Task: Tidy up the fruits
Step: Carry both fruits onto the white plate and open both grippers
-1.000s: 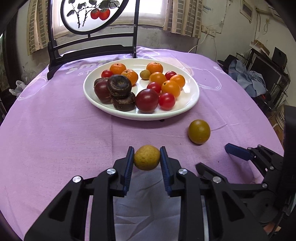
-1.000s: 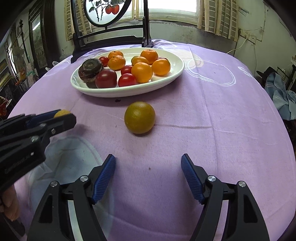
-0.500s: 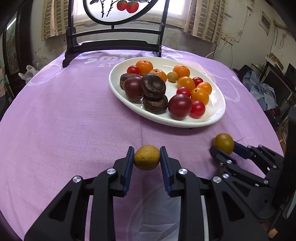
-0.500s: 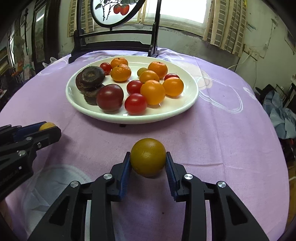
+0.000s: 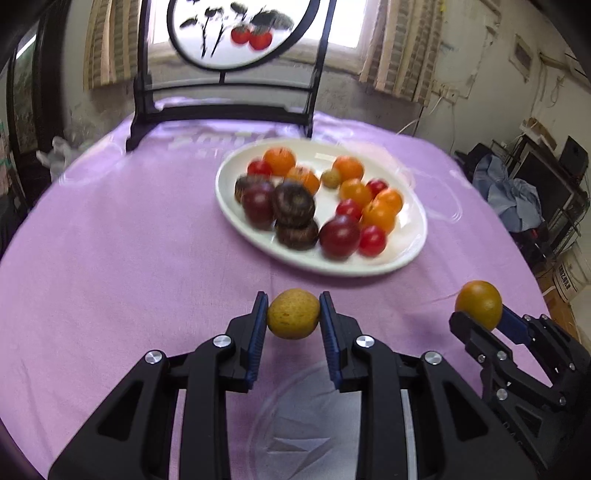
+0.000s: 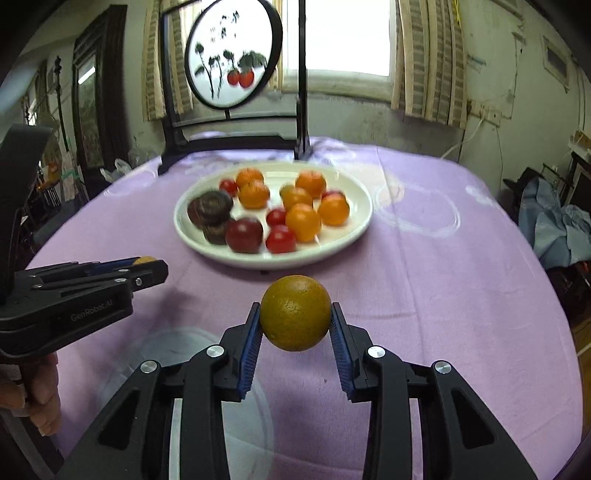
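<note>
My left gripper [image 5: 293, 314] is shut on a small speckled yellow fruit [image 5: 293, 314] and holds it above the purple cloth, short of the white plate [image 5: 413, 254]. My right gripper [image 6: 295, 320] is shut on a larger greenish-orange fruit [image 6: 295, 313], lifted off the table in front of the plate [image 6: 354, 240]. The plate holds several oranges, red tomatoes and dark purple fruits. The right gripper also shows in the left wrist view [image 5: 480, 317] with its fruit [image 5: 478, 303]. The left gripper also shows in the right wrist view [image 6: 147, 267].
A dark wooden stand with a round painted panel [image 5: 240, 33] rises at the table's far edge behind the plate. A pale round patch [image 5: 295, 424] lies on the cloth under the grippers. Clutter and blue cloth [image 5: 513, 195] sit off the table's right side.
The right gripper closed on the greenish-orange fruit and lifted it off the cloth. Both grippers have risen, each carrying its fruit, so the plate looks farther off.
</note>
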`<state>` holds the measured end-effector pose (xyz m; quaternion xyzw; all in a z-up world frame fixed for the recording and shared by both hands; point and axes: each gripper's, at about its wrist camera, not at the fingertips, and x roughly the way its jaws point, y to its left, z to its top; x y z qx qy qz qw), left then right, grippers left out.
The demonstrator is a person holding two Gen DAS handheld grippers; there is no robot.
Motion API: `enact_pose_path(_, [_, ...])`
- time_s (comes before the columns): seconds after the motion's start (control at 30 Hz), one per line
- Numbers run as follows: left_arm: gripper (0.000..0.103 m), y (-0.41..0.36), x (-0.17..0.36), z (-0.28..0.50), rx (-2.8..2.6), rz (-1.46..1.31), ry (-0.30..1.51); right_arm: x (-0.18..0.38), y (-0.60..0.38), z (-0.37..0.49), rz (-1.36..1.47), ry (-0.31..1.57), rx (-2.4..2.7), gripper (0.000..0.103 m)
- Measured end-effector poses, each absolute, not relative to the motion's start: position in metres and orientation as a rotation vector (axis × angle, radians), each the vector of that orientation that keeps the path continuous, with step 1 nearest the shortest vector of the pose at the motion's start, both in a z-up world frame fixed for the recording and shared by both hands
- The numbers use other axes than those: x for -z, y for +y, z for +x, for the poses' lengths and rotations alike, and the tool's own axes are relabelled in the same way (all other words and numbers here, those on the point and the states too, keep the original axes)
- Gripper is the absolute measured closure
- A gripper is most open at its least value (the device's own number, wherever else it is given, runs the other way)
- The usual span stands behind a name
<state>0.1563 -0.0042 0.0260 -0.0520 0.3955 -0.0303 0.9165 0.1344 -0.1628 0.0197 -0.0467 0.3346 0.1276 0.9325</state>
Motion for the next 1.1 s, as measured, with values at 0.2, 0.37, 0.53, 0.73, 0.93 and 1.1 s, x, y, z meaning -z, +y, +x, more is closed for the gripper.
enact_pose_path(0.2, [0.076,-0.005,-0.057,0.185,0.033,-0.046,0.768,-0.042,-0.157,0.155,-0.095,0.623,-0.276,0.066])
enact_pose_path(0.37, [0.076,-0.005,-0.058,0.222,0.016,-0.044,0.775,-0.046,-0.149,0.186,-0.090,0.611,-0.278,0.066])
enact_pose_path(0.53, [0.076,-0.006,-0.046,0.258,-0.009,-0.029,0.818,-0.037,-0.138,0.220,-0.085,0.622,-0.272,0.066])
enact_pose_path(0.73, [0.050,-0.009,-0.033,0.287,-0.024,-0.045,0.854,-0.020,-0.138,0.254,-0.073,0.659,-0.247,0.057])
enact_pose_path(0.93, [0.036,-0.012,-0.035,0.281,-0.047,-0.027,0.819,-0.018,-0.148,0.244,-0.044,0.642,-0.239,0.046])
enact_pose_path(1.1, [0.032,-0.011,-0.037,0.264,-0.051,-0.036,0.819,-0.018,-0.158,0.228,-0.004,0.675,-0.247,0.043])
